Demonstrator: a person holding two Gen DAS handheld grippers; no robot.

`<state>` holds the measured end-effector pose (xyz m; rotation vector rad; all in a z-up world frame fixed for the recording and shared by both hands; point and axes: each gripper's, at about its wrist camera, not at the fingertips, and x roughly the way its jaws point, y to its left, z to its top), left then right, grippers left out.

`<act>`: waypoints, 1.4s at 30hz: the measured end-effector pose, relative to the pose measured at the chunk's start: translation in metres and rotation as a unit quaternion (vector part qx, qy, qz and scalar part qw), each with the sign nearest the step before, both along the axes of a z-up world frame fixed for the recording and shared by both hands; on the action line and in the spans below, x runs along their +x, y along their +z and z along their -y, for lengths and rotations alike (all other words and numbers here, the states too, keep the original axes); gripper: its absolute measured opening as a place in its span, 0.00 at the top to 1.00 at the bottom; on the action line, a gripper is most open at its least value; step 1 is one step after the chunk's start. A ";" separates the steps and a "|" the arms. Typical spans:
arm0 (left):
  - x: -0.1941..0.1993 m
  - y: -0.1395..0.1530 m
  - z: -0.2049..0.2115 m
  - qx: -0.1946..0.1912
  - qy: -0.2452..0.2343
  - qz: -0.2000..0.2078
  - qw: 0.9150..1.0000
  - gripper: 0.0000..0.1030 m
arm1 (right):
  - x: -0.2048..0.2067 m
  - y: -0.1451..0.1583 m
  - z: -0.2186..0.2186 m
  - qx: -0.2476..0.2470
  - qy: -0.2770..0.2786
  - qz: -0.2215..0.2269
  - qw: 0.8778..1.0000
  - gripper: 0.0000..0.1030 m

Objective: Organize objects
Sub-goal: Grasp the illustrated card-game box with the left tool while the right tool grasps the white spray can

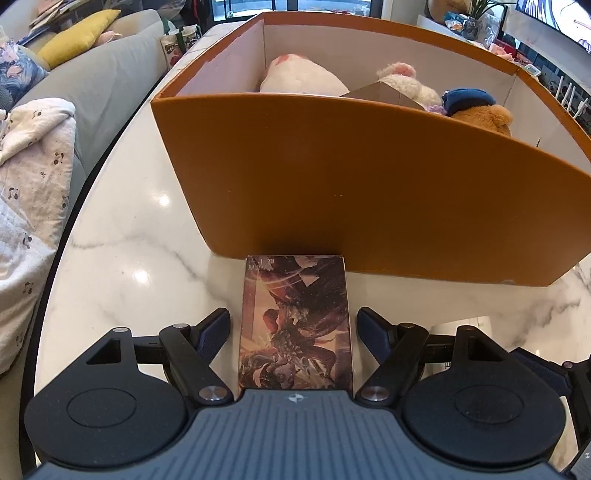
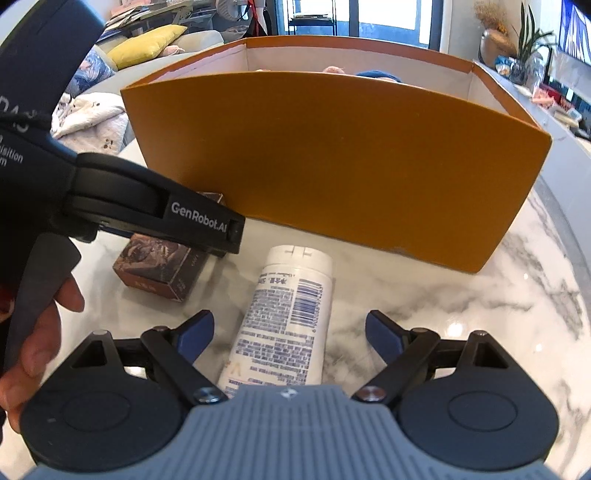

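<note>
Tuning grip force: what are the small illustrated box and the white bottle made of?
Small illustrated box: looks like printed cardboard, slight sheen, crisp folded edges. White cylindrical bottle: probably plastic, smooth, with a glossy printed label and barcode.

Bright daylight from rear windows (image 1: pixel 258 5); glare spots on marble table (image 1: pixel 140 275) (fisheye-bent edges).

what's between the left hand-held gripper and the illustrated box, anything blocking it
Nothing visible. The illustrated box lies on the marble table between the open fingers of the left hand-held gripper, with small gaps either side. The orange bin wall stands just beyond the box's far end.
</note>
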<state>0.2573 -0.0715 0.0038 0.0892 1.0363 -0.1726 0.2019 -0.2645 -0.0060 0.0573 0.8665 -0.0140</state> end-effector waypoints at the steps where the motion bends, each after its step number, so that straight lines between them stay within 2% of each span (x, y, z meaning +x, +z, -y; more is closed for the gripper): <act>1: -0.001 0.000 0.000 0.000 -0.001 0.001 1.000 0.14 | -0.001 0.000 0.000 -0.005 0.002 0.000 1.000 0.12; 4: -0.006 0.000 0.000 -0.003 -0.001 0.002 1.000 0.18 | -0.003 -0.001 -0.004 -0.022 0.007 0.001 1.000 0.12; 10: -0.019 0.001 0.004 -0.002 -0.014 0.008 1.000 0.30 | -0.005 -0.001 -0.004 -0.025 0.003 0.004 1.000 0.15; 12: -0.023 0.001 0.005 -0.003 -0.016 0.009 1.000 0.33 | -0.006 0.000 -0.004 -0.026 -0.001 0.006 1.000 0.19; 17: -0.030 0.002 0.007 -0.002 -0.019 0.008 1.000 0.35 | -0.003 0.002 -0.005 -0.029 -0.013 0.009 0.999 0.43; 23: -0.031 0.001 0.007 -0.003 -0.018 0.008 1.000 0.35 | 0.004 0.003 -0.004 -0.029 -0.018 0.011 0.999 0.51; 31: -0.040 0.003 0.009 -0.002 -0.013 0.004 1.000 0.35 | -0.004 0.001 -0.006 -0.032 -0.014 0.016 0.999 0.52; 35: -0.026 0.008 0.009 -0.001 -0.011 0.001 1.000 0.35 | -0.008 0.000 -0.005 -0.036 -0.010 0.016 0.999 0.52; 42: -0.024 0.008 0.009 0.000 -0.008 0.000 1.000 0.35 | -0.006 0.002 0.001 -0.037 -0.009 0.014 0.999 0.52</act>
